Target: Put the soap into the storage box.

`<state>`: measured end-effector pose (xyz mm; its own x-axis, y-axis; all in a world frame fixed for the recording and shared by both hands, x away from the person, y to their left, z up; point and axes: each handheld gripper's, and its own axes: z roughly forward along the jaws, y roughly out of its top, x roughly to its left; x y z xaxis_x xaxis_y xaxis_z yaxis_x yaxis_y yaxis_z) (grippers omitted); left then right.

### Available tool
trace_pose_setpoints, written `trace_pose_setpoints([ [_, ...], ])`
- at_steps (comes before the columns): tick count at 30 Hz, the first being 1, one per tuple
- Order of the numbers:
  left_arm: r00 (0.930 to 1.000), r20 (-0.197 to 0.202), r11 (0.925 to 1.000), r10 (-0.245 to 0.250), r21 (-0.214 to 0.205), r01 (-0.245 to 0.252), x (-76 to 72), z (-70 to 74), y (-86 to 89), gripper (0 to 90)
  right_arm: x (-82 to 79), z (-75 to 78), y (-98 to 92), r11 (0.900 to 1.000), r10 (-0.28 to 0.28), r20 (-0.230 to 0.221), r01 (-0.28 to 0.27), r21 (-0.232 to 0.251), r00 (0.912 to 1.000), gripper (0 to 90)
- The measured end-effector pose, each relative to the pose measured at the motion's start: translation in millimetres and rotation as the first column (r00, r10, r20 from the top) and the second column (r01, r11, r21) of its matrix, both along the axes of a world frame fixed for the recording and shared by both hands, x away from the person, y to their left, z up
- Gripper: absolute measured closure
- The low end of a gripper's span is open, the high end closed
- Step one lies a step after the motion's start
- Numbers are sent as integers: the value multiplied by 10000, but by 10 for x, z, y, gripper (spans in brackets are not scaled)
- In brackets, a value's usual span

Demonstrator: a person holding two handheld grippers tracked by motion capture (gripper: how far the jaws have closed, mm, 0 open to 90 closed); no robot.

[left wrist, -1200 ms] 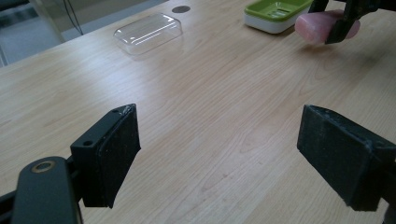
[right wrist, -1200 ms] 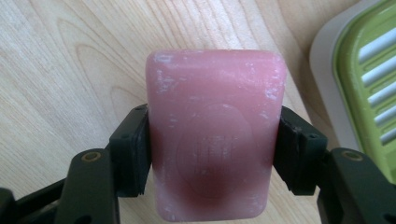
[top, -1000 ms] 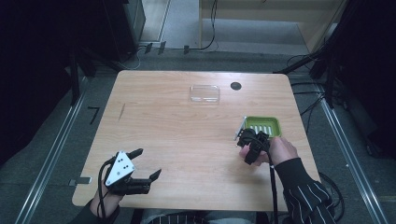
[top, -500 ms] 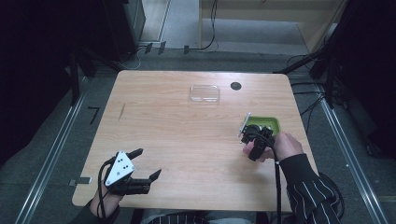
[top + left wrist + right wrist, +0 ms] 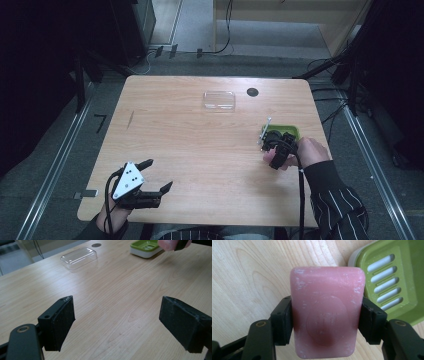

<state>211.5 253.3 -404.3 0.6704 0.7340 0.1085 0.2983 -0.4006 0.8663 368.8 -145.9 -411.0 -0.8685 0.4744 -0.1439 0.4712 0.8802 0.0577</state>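
Note:
My right gripper (image 5: 327, 323) is shut on a pink soap bar (image 5: 327, 312), its pads pressing the bar's two long sides. The bar hangs just above the wood, beside the corner of a green slotted soap dish (image 5: 397, 277). In the high view the right gripper (image 5: 274, 146) sits at the dish's (image 5: 292, 131) near-left edge, at the table's right. My left gripper (image 5: 160, 173) rests near the front left corner, jaws wide open with nothing between them (image 5: 117, 322). The left gripper view also catches the dish (image 5: 146, 246) and the pink soap (image 5: 170, 243) far off.
A clear plastic lid (image 5: 219, 100) lies at the back middle of the table, also in the left gripper view (image 5: 78, 257). A small black round disc (image 5: 252, 92) sits right of it. Dark racks and cables stand around the wooden table (image 5: 200, 145).
The right hand with the soap has shifted slightly toward the near-left side of the dish. The left gripper has stayed where it was.

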Motion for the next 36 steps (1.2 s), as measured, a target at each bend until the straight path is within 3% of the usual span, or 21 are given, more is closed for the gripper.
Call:
trace_pose_setpoints([
  [36,10000,-43,10000,11,74,-11,7,-3,-6,140,220,207,-104,9966,821,222,-818,-121,9964,381],
])
